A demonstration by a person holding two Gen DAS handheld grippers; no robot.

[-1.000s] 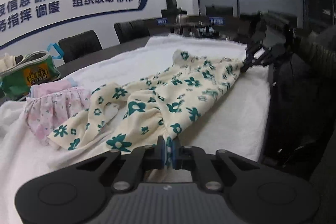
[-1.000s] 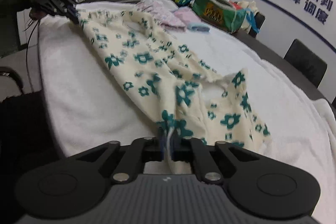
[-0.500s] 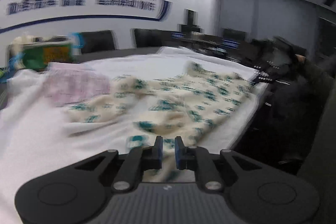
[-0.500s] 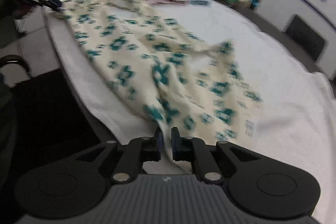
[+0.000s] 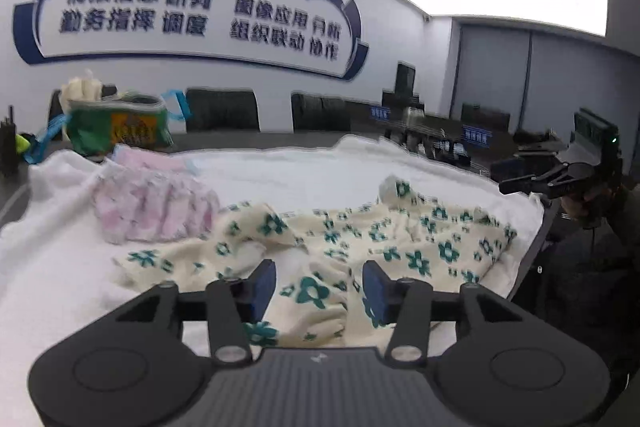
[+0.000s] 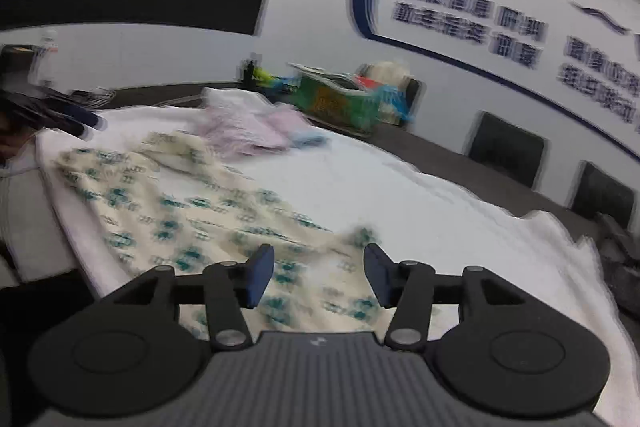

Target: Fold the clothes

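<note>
Grippers, left (image 5: pixel 319 286) and right (image 6: pixel 319 274), are both gaping empty; cream green-flowered fabric garment (image 5: pixel 360 239) is lying at 12 o'clock.

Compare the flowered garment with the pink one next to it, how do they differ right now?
The flowered garment is cream with teal blossoms; the pink garment is pale pink with a faint small print. The flowered garment lies spread out and rumpled near the open left gripper and open right gripper; the pink garment sits as a compact pile, farther back. Both rest on the white towel.
</note>
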